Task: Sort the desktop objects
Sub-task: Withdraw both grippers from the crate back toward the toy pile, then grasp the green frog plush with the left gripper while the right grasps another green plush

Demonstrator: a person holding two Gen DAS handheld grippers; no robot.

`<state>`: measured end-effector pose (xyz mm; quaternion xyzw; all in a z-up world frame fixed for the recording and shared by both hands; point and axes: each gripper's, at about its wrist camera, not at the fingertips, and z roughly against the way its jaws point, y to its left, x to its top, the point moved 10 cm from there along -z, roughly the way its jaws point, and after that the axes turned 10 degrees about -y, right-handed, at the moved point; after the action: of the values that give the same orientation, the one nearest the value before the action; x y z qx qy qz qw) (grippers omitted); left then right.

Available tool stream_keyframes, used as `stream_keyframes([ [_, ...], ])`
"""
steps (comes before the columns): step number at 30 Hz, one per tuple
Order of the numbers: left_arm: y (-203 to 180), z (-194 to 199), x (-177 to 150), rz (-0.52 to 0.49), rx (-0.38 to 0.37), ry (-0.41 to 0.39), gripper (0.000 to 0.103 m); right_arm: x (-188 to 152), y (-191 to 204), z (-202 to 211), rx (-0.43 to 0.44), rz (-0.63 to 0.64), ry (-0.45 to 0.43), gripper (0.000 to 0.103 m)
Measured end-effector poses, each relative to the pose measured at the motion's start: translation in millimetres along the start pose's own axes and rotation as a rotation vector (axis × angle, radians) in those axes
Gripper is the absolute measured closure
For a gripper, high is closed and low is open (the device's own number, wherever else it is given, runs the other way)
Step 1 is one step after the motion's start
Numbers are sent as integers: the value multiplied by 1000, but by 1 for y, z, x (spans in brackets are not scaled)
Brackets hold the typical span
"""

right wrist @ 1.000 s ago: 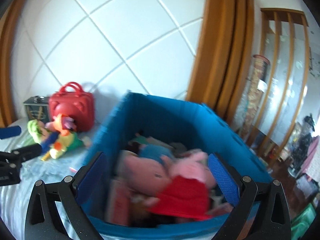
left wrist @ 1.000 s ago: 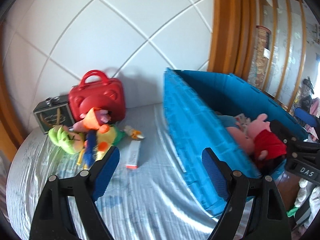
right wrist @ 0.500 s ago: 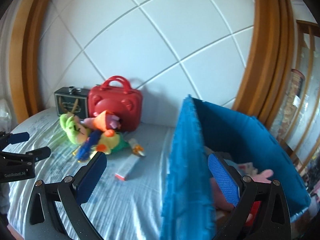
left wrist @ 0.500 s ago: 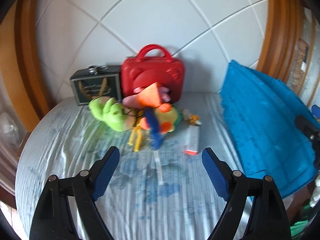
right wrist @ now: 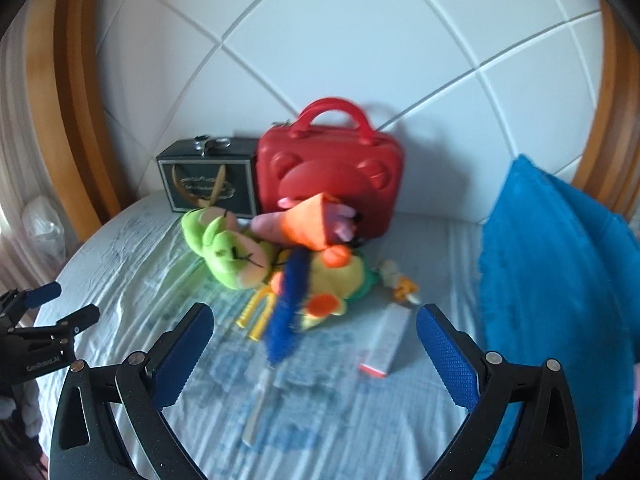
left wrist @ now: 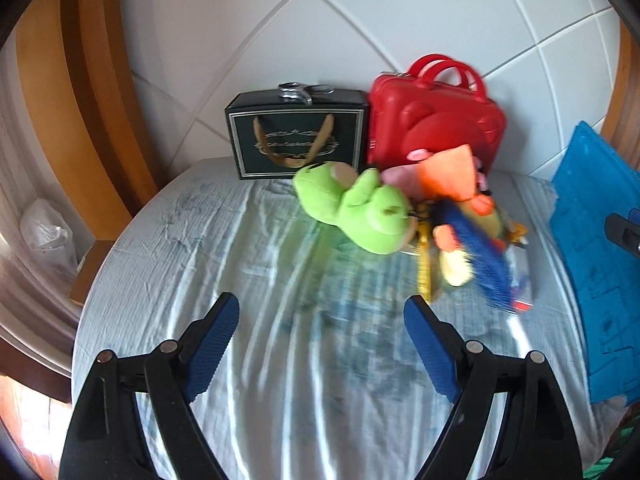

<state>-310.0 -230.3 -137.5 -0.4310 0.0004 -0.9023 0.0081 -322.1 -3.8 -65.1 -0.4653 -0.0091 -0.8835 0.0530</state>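
Note:
A pile of toys lies on the cloth-covered table: a green plush [left wrist: 360,212] [right wrist: 224,252], an orange and pink plush [left wrist: 444,176] [right wrist: 308,222], a yellow-green plush [right wrist: 336,284], a blue brush [left wrist: 480,256] [right wrist: 288,300] and a white tube with a red cap [right wrist: 386,344]. A blue bin [left wrist: 596,240] [right wrist: 560,272] stands at the right. My left gripper [left wrist: 320,344] is open and empty, short of the pile. My right gripper [right wrist: 314,354] is open and empty, over the brush's near end.
A red case [left wrist: 436,120] [right wrist: 332,176] and a dark gift box [left wrist: 296,140] [right wrist: 204,184] stand against the white wall. Yellow clips [right wrist: 256,312] and a small toy [right wrist: 400,280] lie by the pile. The left gripper shows at the right wrist view's left edge [right wrist: 40,320].
Both grippers have swung left, away from the blue bin and toward the toy pile. The bin now sits at the right edge of both views. Both stay open.

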Motion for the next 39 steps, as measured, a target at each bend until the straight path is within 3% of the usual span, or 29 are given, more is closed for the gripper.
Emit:
stream_keyframes([
  [6,49,-66,15,-13,-21,36,18,7,42,-87,-31,-85,100,0],
  [8,58,-89,18,-13,-42,50,18,6,53,-121,-40,-111,139,6],
  [9,63,-102,19,-15,-45,62,18,5,57,-136,-37,-123,157,16],
  [15,68,-173,41,-28,-78,86,18,0,72,-216,-22,-238,201,19],
  [18,60,-206,62,-35,-92,76,18,-6,80,-251,-26,-219,212,21],
  [19,55,-215,70,-35,-98,67,18,-15,86,-261,-3,-194,243,39],
  [20,49,-223,77,-33,-114,55,18,-27,93,-266,37,-173,270,49],
  [24,16,-248,91,-33,-206,39,18,-59,101,-248,57,-23,263,53],
  [27,-9,-265,65,-80,-263,128,18,-76,79,-233,34,-25,269,53],
  [29,-13,-257,42,-77,-295,140,17,-81,65,-225,32,-43,274,53],
  [31,-6,-244,22,-62,-295,142,16,-82,62,-216,60,-37,265,52],
  [34,14,-228,-2,-47,-246,153,14,-83,75,-205,110,-9,256,37],
  [39,21,-197,-23,-5,-257,172,13,-104,91,-206,146,-23,297,37],
])
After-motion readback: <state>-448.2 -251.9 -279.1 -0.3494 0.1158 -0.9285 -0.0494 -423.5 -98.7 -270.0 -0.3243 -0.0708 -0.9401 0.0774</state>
